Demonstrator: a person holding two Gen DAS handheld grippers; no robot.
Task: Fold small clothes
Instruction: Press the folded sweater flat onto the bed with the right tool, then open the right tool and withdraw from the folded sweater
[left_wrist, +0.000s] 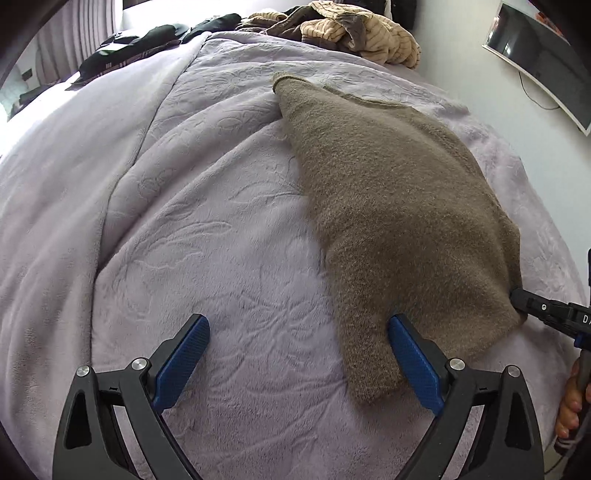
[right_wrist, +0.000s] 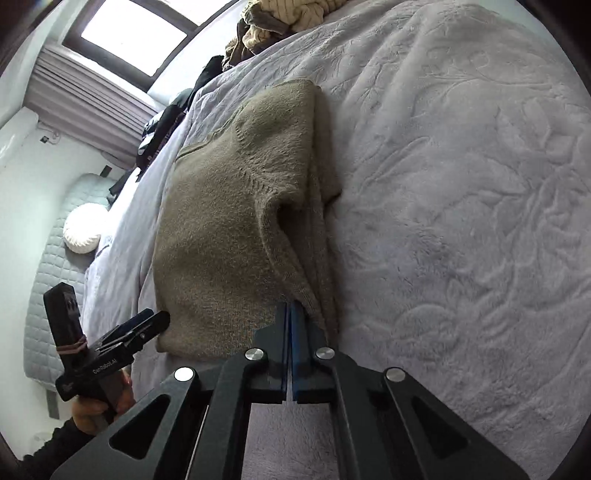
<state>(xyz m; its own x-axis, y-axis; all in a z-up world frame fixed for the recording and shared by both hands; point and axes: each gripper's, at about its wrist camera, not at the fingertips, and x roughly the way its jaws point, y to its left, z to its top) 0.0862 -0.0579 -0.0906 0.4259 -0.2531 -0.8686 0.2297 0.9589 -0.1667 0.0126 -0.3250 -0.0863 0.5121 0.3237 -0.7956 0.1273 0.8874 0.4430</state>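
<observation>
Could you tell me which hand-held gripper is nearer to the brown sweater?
Right. The right hand-held gripper is shut on the brown sweater at its near edge; the left hand-held gripper is open, one finger at the sweater's corner.

I am working in a bedroom of a home. A bed fills both views, covered by a lilac embossed plush blanket (left_wrist: 221, 229). At the far end of the bed lies a heap of clothes (left_wrist: 354, 33), tan striped and dark. Beyond the bed's left side hang pleated curtains (right_wrist: 92, 99) under a window (right_wrist: 136, 33). A flat screen (left_wrist: 543, 62) hangs on the wall right of the bed.
</observation>
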